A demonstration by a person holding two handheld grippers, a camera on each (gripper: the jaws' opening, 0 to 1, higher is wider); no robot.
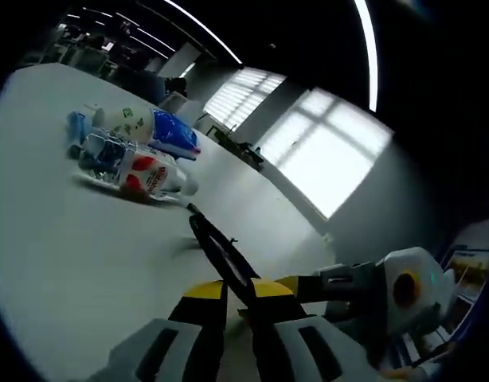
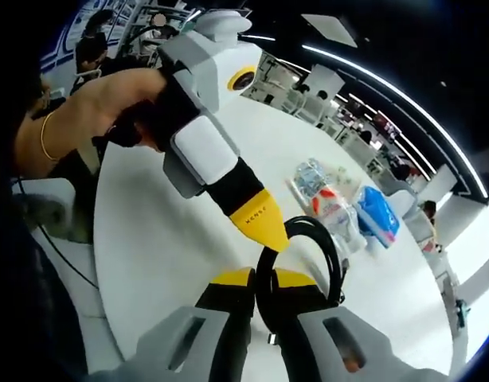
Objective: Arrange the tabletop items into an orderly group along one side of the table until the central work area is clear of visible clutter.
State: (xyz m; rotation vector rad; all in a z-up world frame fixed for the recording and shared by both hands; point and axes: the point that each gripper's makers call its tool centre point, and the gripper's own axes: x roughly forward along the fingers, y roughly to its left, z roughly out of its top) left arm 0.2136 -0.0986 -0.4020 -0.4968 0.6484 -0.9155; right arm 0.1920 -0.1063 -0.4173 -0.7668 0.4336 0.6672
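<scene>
A black cable (image 1: 217,247) rises in a loop off the white table (image 1: 69,263). My left gripper (image 1: 238,288) is shut on it between yellow tips. My right gripper (image 1: 296,286) comes in from the right, its tip touching the same cable. In the right gripper view my right gripper (image 2: 263,278) is shut on the coiled cable (image 2: 328,247). There the left gripper (image 2: 264,227), held by a hand (image 2: 109,103), pinches the coil's top. A red-and-white packet (image 1: 149,175), a blue packet (image 1: 177,135) and a white-green pouch (image 1: 133,121) lie grouped far off.
The right gripper view has the red-and-white packet (image 2: 332,203), blue packet (image 2: 377,211) and a clear bag (image 2: 312,175) near the table's (image 2: 165,239) far edge. The round rim runs along the left, a chair beyond it. Bright windows stand behind the table.
</scene>
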